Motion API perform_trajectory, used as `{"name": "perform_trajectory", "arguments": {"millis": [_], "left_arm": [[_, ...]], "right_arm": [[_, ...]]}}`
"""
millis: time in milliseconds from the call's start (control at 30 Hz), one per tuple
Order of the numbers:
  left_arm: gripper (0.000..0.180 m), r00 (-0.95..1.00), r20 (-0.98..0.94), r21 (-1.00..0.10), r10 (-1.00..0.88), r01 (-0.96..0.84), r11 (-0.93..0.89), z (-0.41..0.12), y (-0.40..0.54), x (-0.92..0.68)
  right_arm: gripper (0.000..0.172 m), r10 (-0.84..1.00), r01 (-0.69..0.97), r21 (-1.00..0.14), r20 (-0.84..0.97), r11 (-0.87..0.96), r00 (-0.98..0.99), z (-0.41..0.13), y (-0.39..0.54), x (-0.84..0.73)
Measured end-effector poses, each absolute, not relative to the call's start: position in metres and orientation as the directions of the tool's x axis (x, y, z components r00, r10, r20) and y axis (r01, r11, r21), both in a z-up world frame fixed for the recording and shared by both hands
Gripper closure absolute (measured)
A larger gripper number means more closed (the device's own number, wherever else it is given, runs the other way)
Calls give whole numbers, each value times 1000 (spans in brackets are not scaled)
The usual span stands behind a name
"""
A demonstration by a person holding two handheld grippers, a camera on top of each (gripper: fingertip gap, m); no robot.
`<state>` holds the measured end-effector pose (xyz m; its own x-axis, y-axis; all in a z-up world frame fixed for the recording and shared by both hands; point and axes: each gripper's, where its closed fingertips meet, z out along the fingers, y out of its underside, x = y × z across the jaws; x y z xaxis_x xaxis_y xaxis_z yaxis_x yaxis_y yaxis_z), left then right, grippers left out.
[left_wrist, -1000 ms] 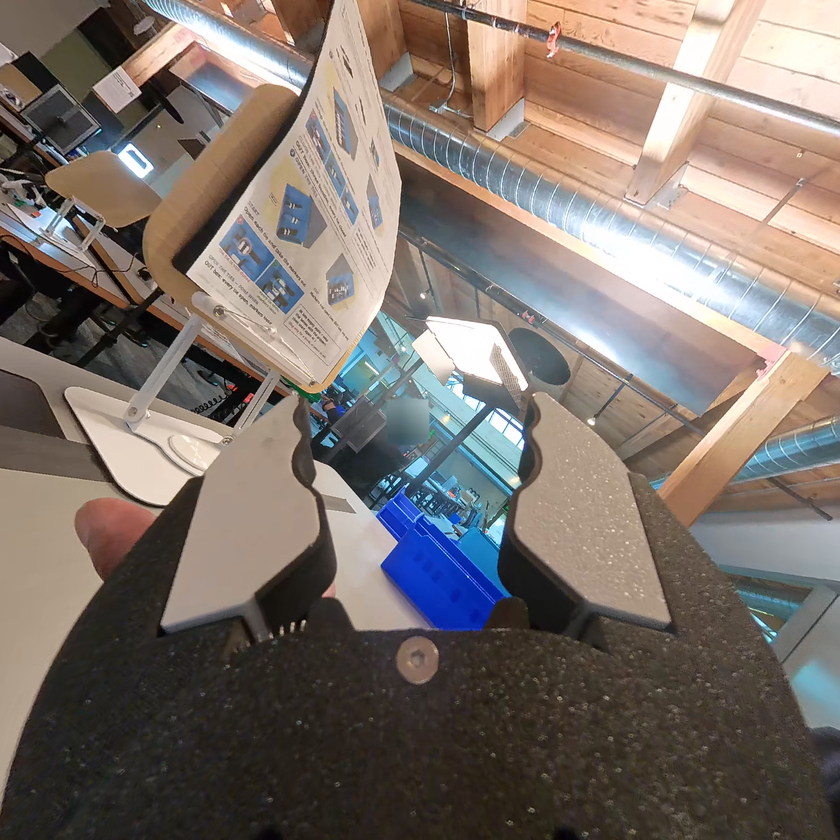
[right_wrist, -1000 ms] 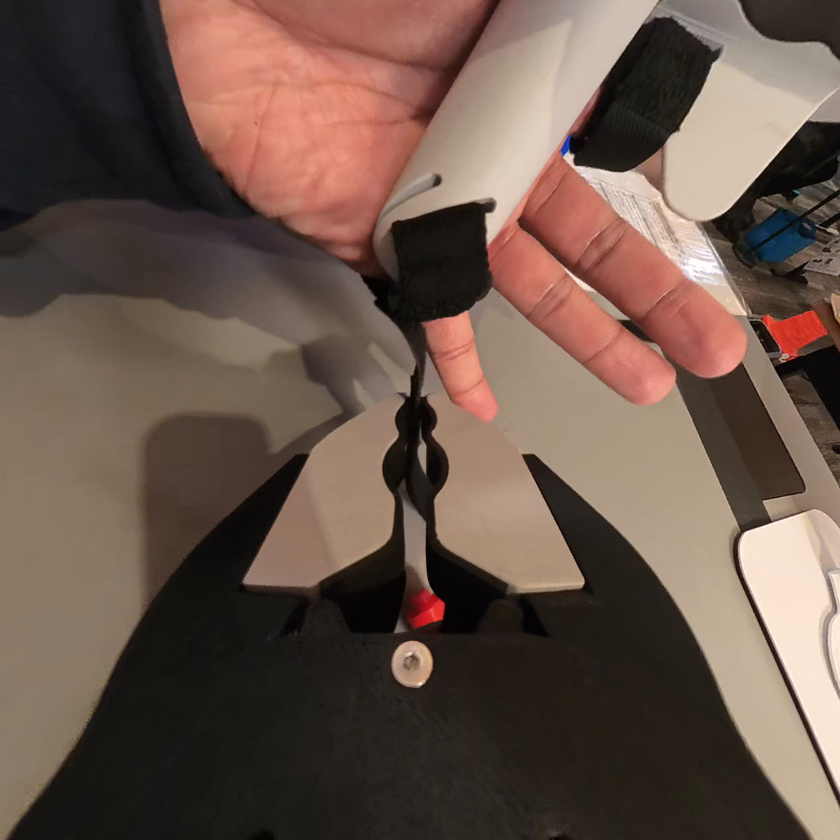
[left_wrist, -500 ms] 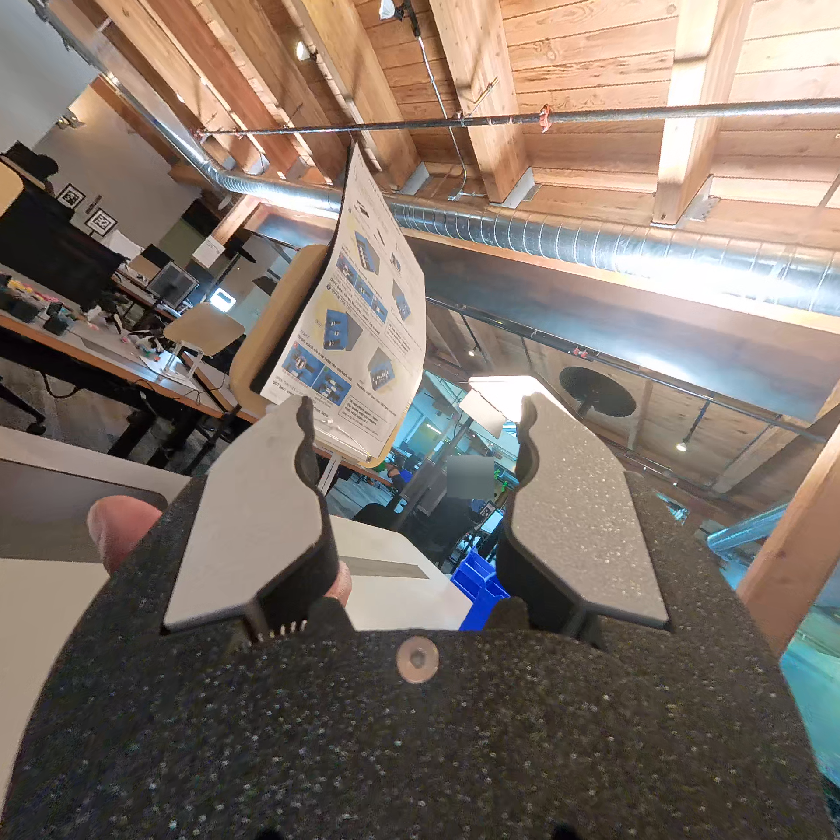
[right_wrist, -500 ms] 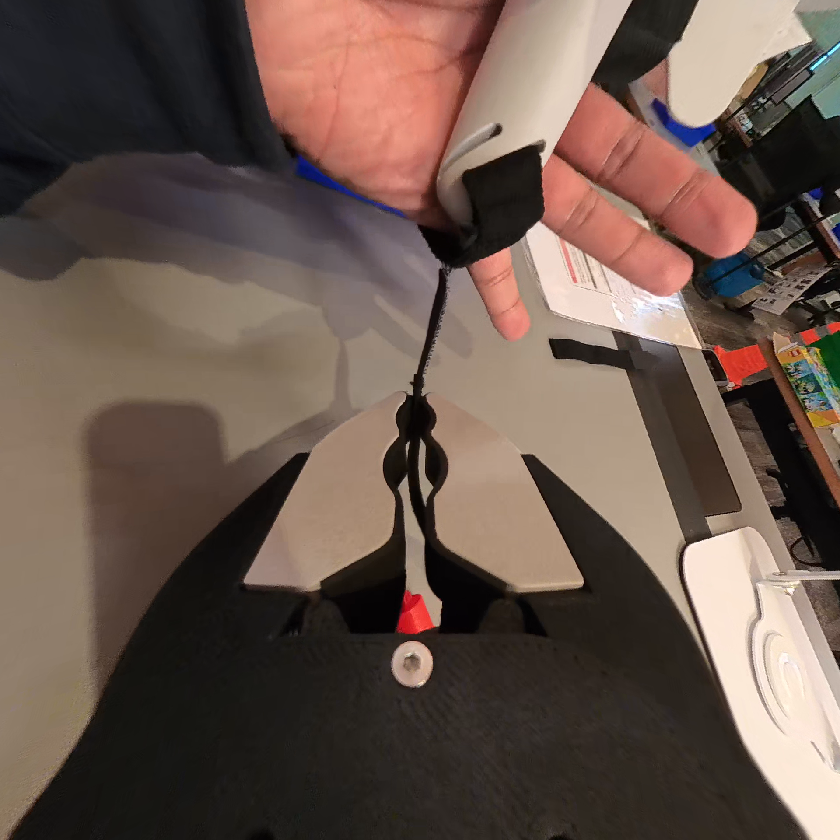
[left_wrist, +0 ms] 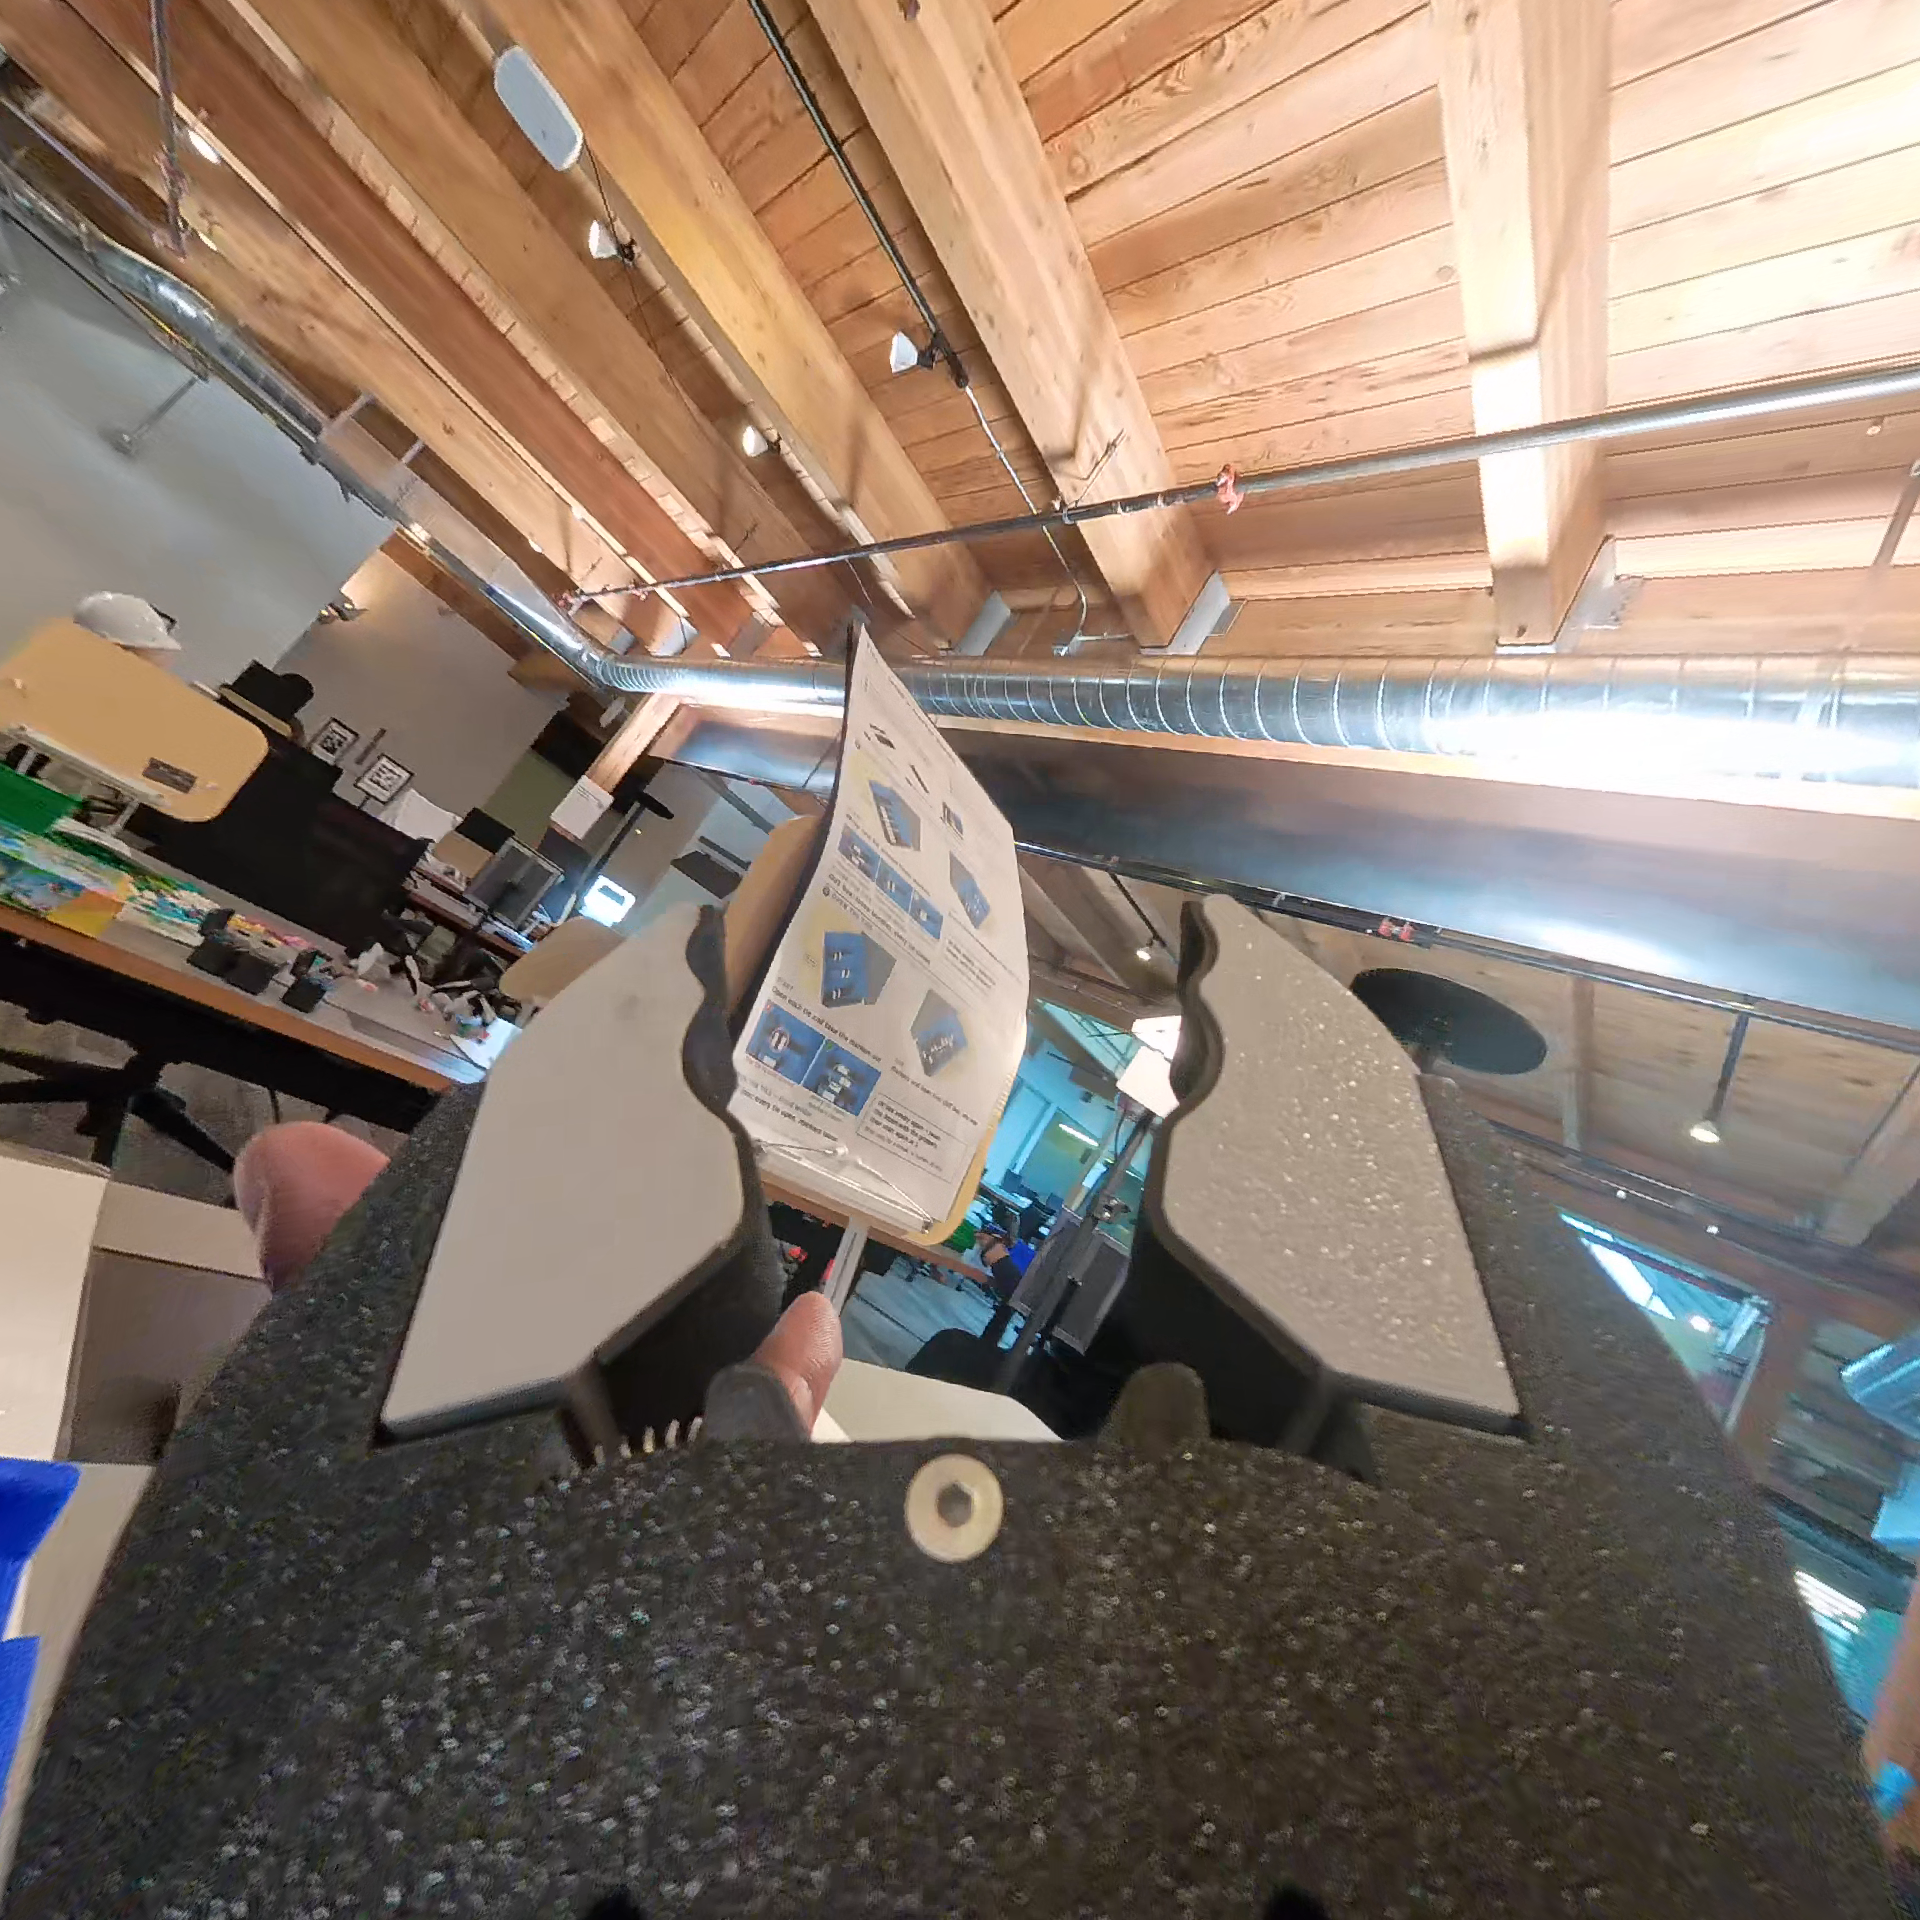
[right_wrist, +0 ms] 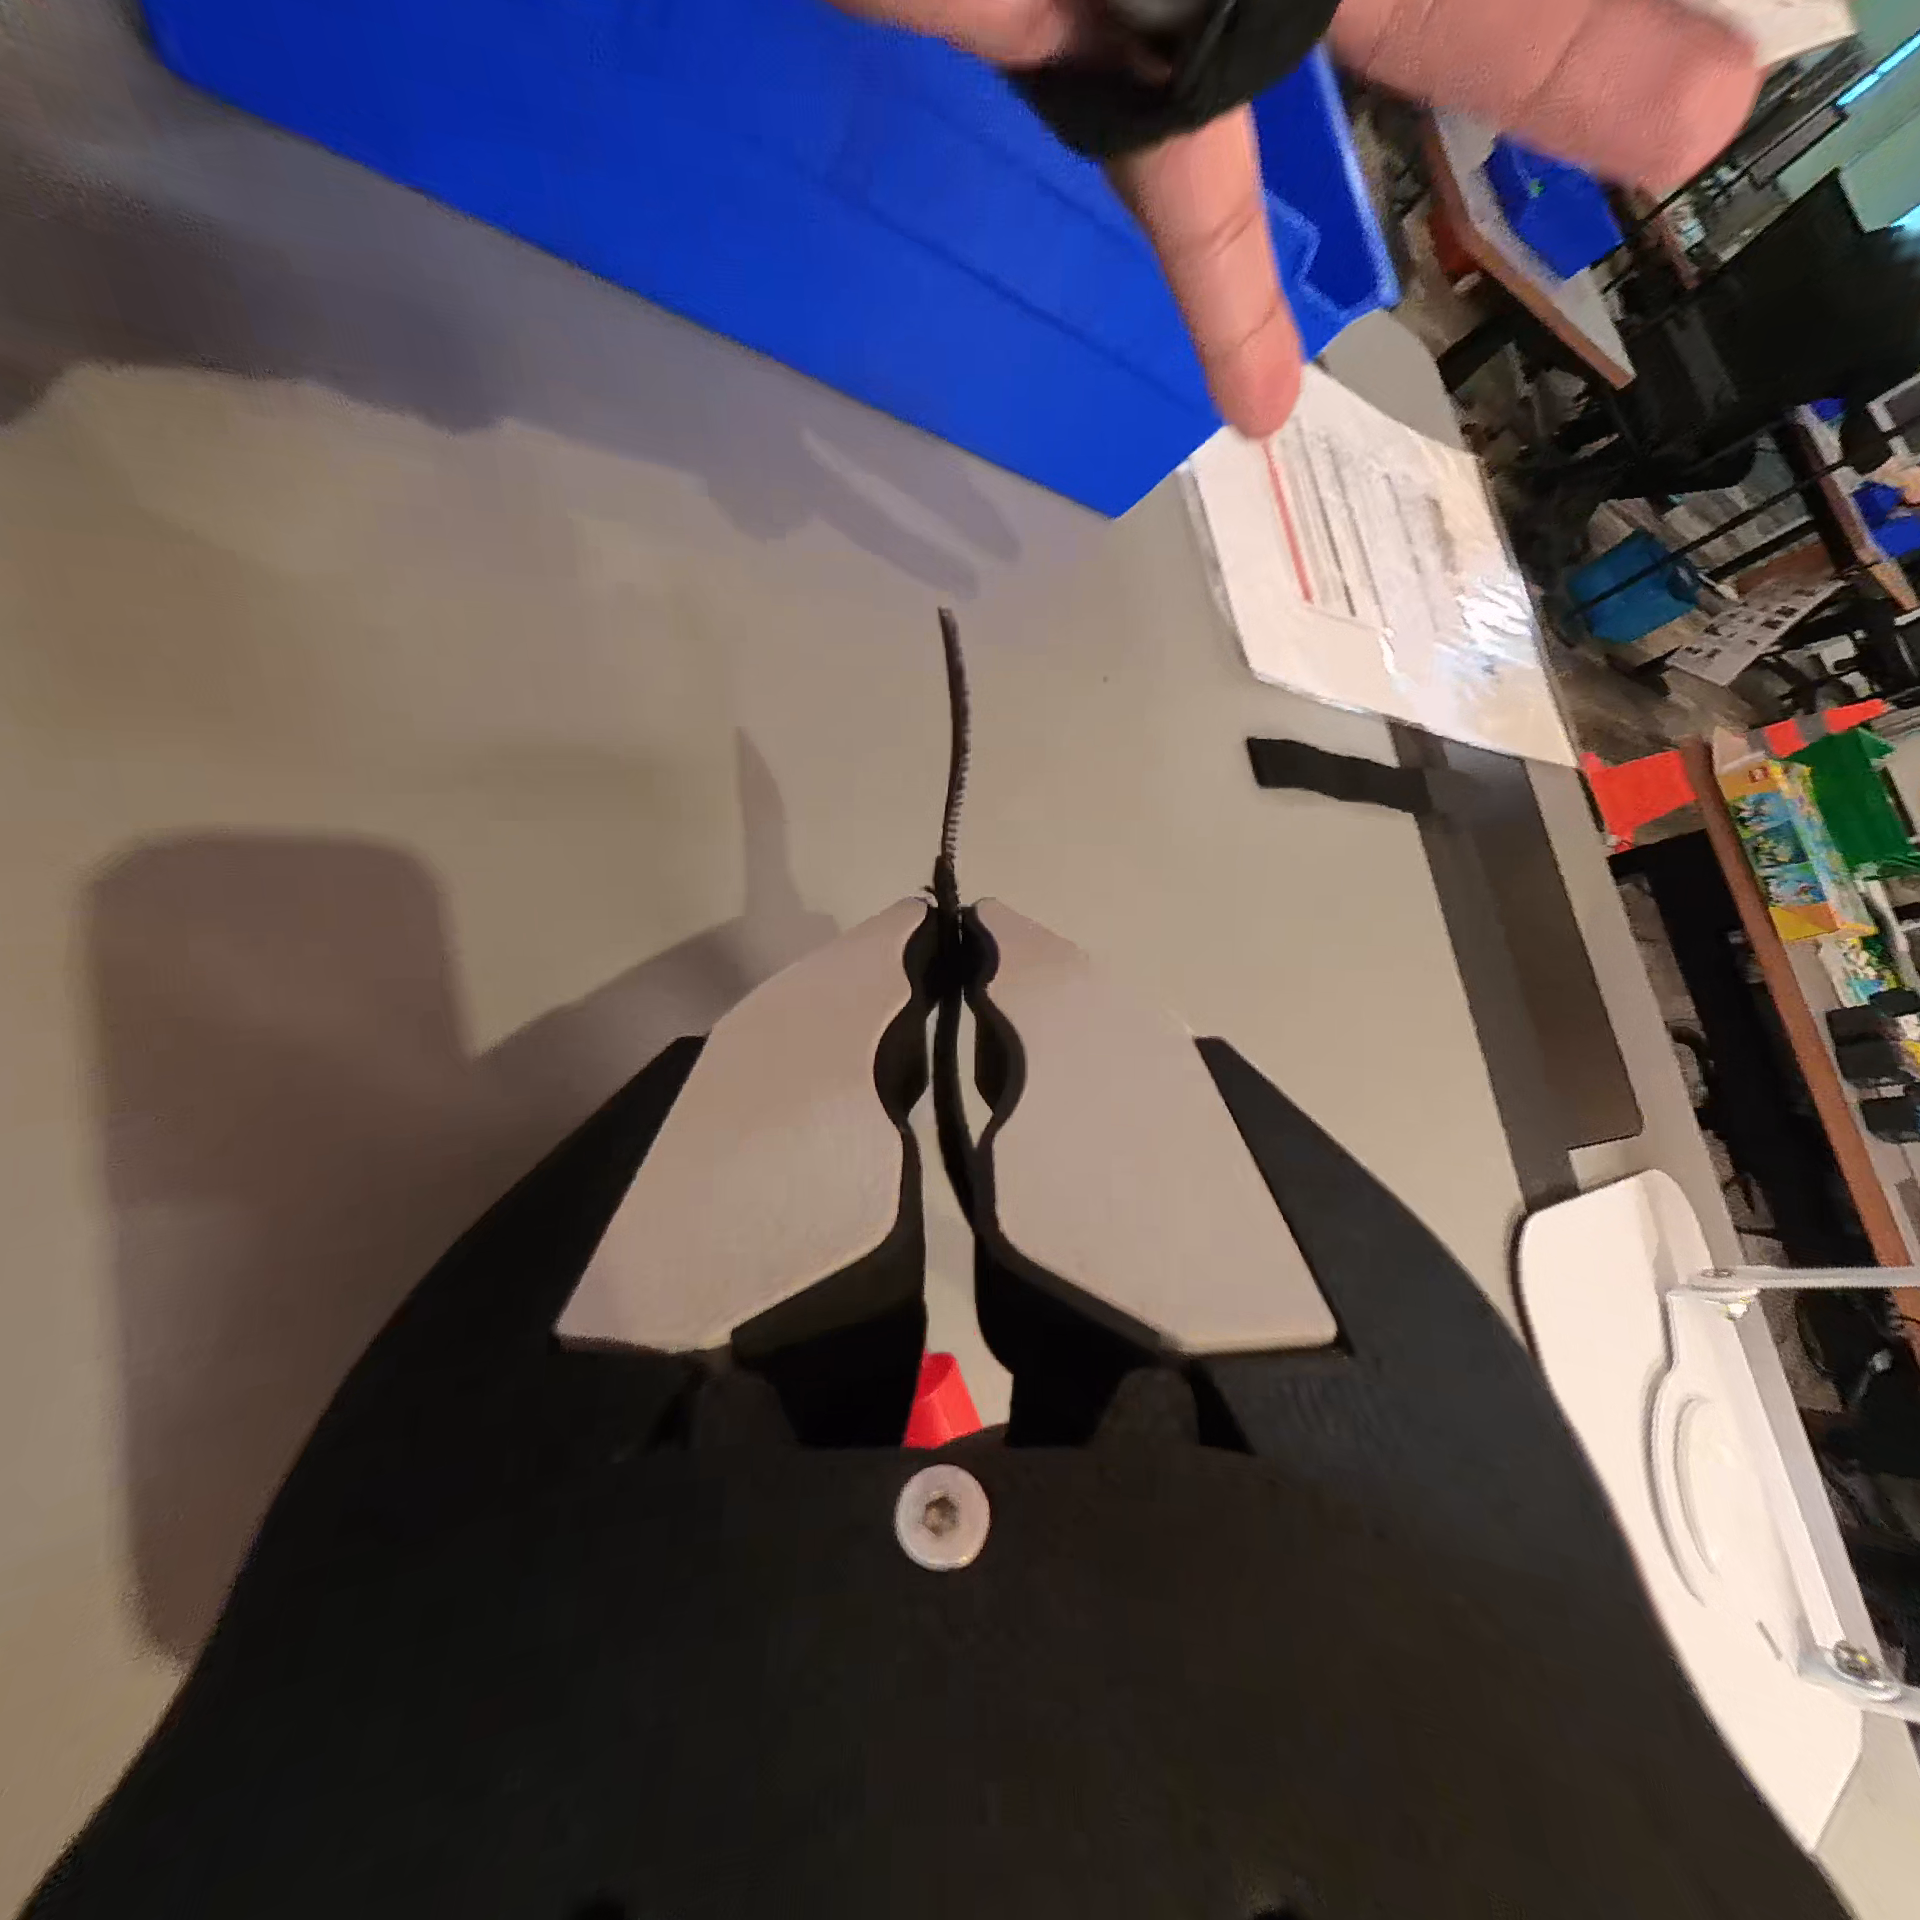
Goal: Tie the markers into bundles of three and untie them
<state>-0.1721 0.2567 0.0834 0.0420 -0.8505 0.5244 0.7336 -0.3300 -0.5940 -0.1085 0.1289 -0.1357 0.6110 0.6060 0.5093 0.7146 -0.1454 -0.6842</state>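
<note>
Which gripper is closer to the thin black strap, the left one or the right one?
Right. The right gripper is shut on the black strap, which sticks out past its fingertips. The left gripper is open, tilted up toward the ceiling, with no strap in its view.

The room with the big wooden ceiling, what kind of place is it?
Probably a workshop or lab in an old loft building. Wooden ceiling beams and a shiny metal air duct run overhead, long work tables hold gear and toys, and an instruction sheet stands on a holder.
</note>
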Motion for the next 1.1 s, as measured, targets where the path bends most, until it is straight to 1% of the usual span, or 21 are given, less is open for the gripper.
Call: {"name": "perform_trajectory", "arguments": {"millis": [33, 133, 333, 400, 467, 533, 633, 700, 767, 867, 933, 1000, 1100], "left_arm": [[97, 28, 528, -592, -849, 729, -344, 81, 257, -169], [98, 7, 536, -595, -844, 713, -371, 74, 258, -163], [100, 22, 498, -636, -867, 690, -347, 65, 255, -152], [103, 30, 458, -671, -889, 667, -324, 60, 248, -142], [107, 34, 394, -729, -918, 620, -290, 52, 236, -125], [109, 39, 319, -807, -947, 536, -249, 36, 221, -101], [109, 33, 203, -917, -979, 357, -178, 6, 192, -61], [109, -35, 143, -966, -989, 214, -147, -14, 165, -38], [110, -109, 66, -994, -992, 82, -75, -29, 136, -22], [114, -213, -95, -994, -972, -33, 105, -44, 94, -11], [120, -332, -163, -970, -929, -119, 213, -60, 62, -9], [120, -444, -204, -919, -873, -219, 327, -84, 34, -10], [127, -550, -228, -807, -804, -355, 472, -122, 10, -14]], "right_arm": [[166, 593, 710, -690, 514, -143, 619, -133, 132, -109], [149, 583, 697, -703, 510, -141, 632, -130, 137, -111], [138, 580, 663, -733, 478, -149, 659, -120, 129, -98], [137, 575, 642, -750, 458, -160, 678, -112, 121, -83], [135, 566, 620, -763, 434, -183, 701, -107, 112, -61], [132, 549, 601, -769, 414, -215, 726, -105, 100, -33], [130, 521, 549, -786, 354, -284, 777, -110, 77, 11], [129, 504, 497, -798, 292, -340, 813, -119, 58, 38], [128, 490, 443, -812, 228, -381, 841, -130, 37, 58], [128, 485, 380, -836, 161, -396, 859, -140, 9, 72], [128, 515, 380, -835, 139, -398, 846, -148, -3, 71], [128, 561, 439, -807, 167, -394, 811, -156, -9, 66], [128, 609, 515, -772, 216, -372, 763, -164, -12, 58]]}}
